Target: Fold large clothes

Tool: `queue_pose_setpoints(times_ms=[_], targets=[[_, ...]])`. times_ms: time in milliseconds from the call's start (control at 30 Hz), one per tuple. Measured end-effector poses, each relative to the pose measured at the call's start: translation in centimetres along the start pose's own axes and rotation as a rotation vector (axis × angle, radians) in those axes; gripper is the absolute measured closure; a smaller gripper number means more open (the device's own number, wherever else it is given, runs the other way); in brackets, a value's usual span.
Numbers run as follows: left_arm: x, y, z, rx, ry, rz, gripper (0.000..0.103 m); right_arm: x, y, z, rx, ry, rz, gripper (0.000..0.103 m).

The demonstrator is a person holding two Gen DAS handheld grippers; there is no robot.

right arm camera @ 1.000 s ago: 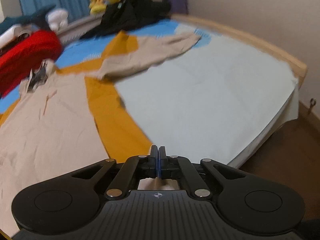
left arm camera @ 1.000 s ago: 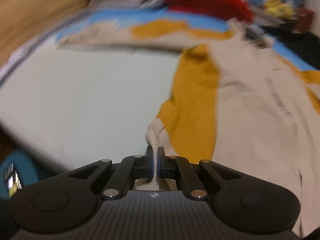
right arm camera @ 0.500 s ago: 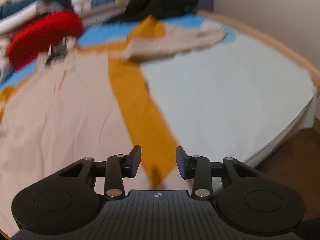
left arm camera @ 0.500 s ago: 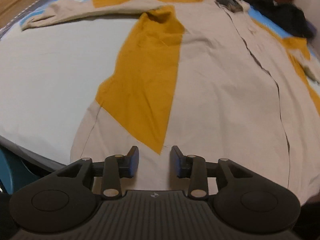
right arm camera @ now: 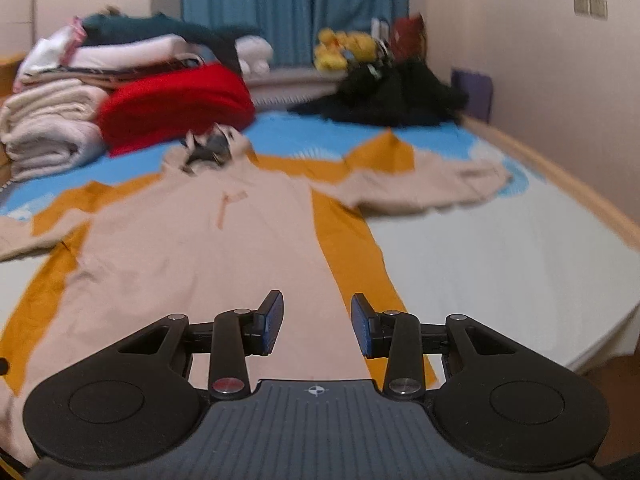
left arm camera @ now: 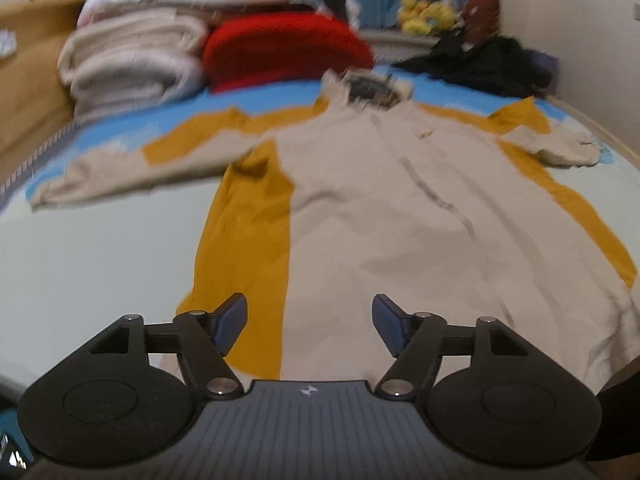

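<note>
A large beige coat (left arm camera: 360,208) (right arm camera: 208,256) with mustard-yellow side panels lies spread flat on the bed, collar at the far end and both sleeves stretched out sideways. My left gripper (left arm camera: 310,320) hovers over the coat's near hem by the left yellow panel; its jaws are opening and nothing is between them. My right gripper (right arm camera: 317,322) hangs over the hem near the right yellow panel (right arm camera: 352,240), open, with only air between its blue pads.
Folded cream blankets (left arm camera: 128,68) and a red bundle (left arm camera: 280,52) are stacked at the head of the bed. A black heap of clothes (right arm camera: 384,96) lies at the far right near the wall. The pale bed sheet (right arm camera: 500,256) ends at the right edge, with floor beyond.
Both grippers were shut on the coat's hem corners a second ago and have let go. Both have since lifted and turned toward the far end, and the left jaws have widened further.
</note>
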State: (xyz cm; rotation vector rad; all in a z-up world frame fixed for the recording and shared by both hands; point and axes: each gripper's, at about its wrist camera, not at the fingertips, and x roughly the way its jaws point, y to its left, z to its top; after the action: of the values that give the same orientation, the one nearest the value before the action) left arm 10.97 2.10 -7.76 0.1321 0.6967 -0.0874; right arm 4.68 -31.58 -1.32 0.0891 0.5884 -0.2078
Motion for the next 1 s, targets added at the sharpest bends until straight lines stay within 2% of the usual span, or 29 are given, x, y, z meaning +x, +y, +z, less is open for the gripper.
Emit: queue_pose_setpoints(times_ms=[67, 233, 467, 633, 733, 767, 800, 900, 1000], targets=[[-1.3, -0.8, 0.0, 0.009, -0.046, 0.000, 0.021, -1.3, 0.3, 0.9, 0.006, -0.036, 0.016, 0.064], [-4.0, -2.3, -0.2, 0.013, -0.112, -0.016, 0.019, -3.9, 0.5, 2.3, -0.016, -0.092, 0.019, 0.064], [-8.3, -4.5, 0.7, 0.002, -0.161, -0.034, 0.018, -4.8, -0.1, 3.2, 0.058, -0.088, 0.052, 0.064], [-10.5, -5.5, 4.4, -0.014, -0.198, -0.027, 0.016, -4.4, -0.3, 2.9, 0.074, -0.093, 0.092, 0.058], [-10.9, -5.6, 7.1, -0.043, -0.225, -0.031, 0.012, -4.9, -0.6, 3.1, 0.074, -0.159, 0.065, 0.041], [-10.8, -5.8, 8.1, -0.046, -0.228, -0.034, 0.012, -5.0, -0.8, 3.3, 0.078, -0.182, 0.052, 0.032], [-10.5, -6.0, 9.2, -0.042, -0.231, -0.036, 0.012, -5.0, -0.9, 3.5, 0.088, -0.203, 0.043, 0.028], [-9.4, -6.6, 12.3, -0.019, -0.259, -0.046, 0.012, -4.7, -0.9, 4.0, 0.080, -0.235, 0.014, 0.028], [-7.3, -6.7, 15.4, -0.029, -0.288, -0.038, 0.014, -4.6, 0.1, 4.1, -0.023, -0.311, -0.049, 0.028]])
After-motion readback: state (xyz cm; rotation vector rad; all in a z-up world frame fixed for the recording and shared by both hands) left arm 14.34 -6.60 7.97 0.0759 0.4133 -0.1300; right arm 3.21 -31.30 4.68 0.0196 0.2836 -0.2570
